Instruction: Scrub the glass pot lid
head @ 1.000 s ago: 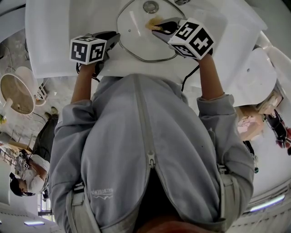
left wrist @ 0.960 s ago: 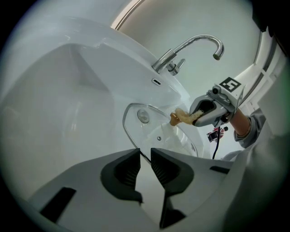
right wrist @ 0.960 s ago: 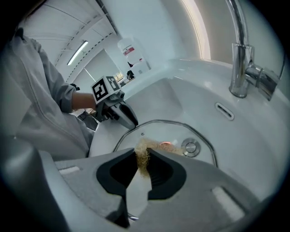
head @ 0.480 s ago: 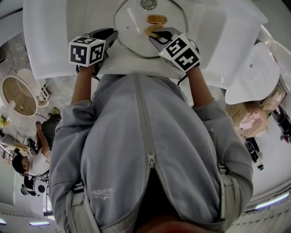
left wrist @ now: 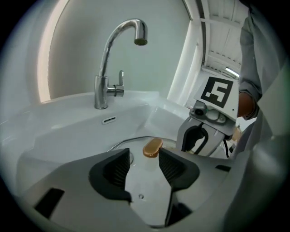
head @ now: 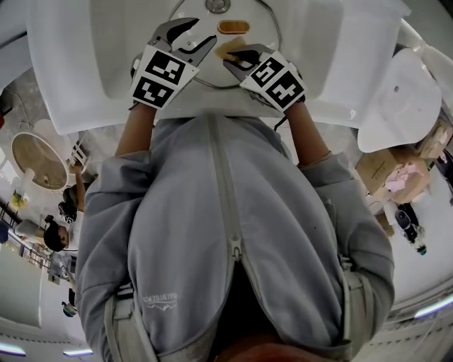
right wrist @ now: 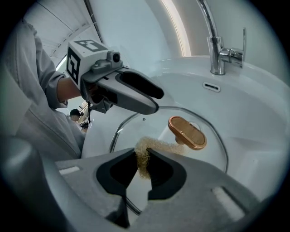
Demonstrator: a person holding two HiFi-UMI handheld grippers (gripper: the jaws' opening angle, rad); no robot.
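The glass pot lid [head: 216,71] lies in the white sink [head: 106,56], its brown handle [head: 233,27] up. My left gripper [head: 185,39] hovers over the lid's left side. Its jaws are opening and nothing sits between them. In the left gripper view the handle [left wrist: 152,147] lies just beyond the left gripper [left wrist: 144,158]. My right gripper [head: 237,56] is shut on a tan scrub pad [right wrist: 144,156], which rests on the lid [right wrist: 158,122] near the handle [right wrist: 186,132]. The left gripper [right wrist: 131,93] shows above the glass in the right gripper view.
A chrome faucet [left wrist: 118,59] stands at the sink's back, with an overflow slot [left wrist: 108,120] below it. The drain [head: 217,6] lies past the lid. The person's grey jacket [head: 226,233] fills the near side. A round white object [head: 396,92] sits at the right.
My left gripper has left the lid's left rim, moved forward over the glass, and its jaws have opened. The right gripper with the pad has shifted slightly left.
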